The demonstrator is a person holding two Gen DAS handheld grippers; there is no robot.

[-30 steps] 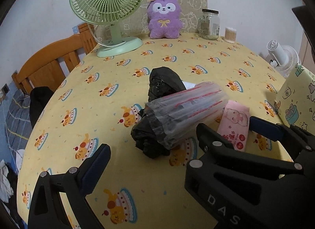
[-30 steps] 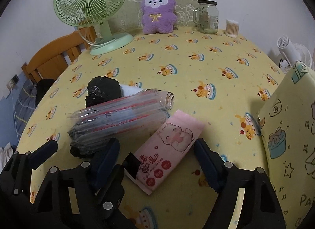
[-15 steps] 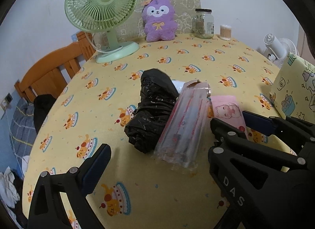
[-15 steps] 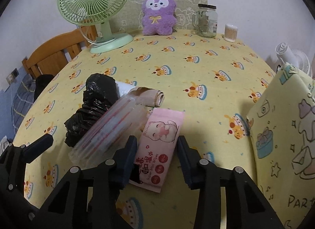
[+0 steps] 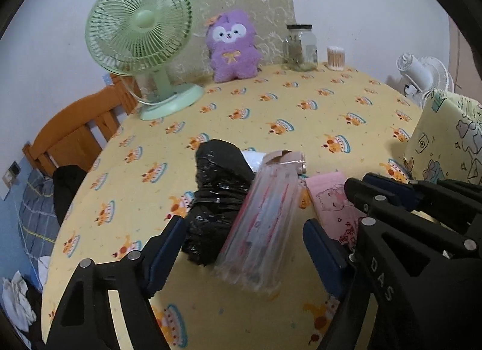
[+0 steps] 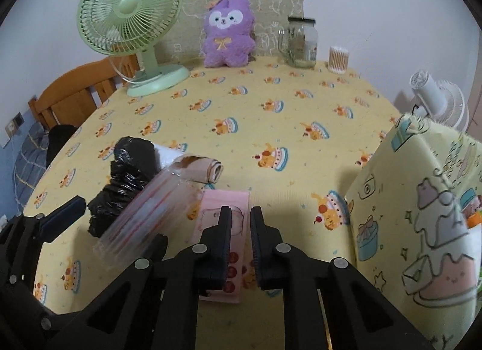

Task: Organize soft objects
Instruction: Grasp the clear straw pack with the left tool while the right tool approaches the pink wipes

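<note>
A pink wet-wipes pack [image 6: 224, 229] lies flat on the yellow tablecloth [image 6: 271, 115]. My right gripper [image 6: 241, 214] hovers right over it with its jaws nearly closed, a narrow gap between them, nothing held. A clear plastic packet with red stripes [image 5: 265, 220] leans on a crumpled black plastic bag [image 5: 217, 193], with a rolled beige cloth [image 6: 205, 166] behind. My left gripper [image 5: 244, 247] is open, its fingers either side of the bag and clear packet. The pink pack also shows in the left wrist view [image 5: 334, 202].
A yellow patterned storage bag [image 6: 421, 214] stands at the right. A green fan [image 6: 132, 19], purple plush [image 6: 227, 31], glass jar [image 6: 301, 43] and cotton-swab tub [image 6: 339, 59] line the far edge. A wooden chair [image 5: 75, 136] stands left; a white fan [image 6: 436, 103] beyond right.
My right gripper's jaws closed from wide open to a narrow gap above the pink pack. My left gripper moved in around the bag and clear packet, which swung more upright.
</note>
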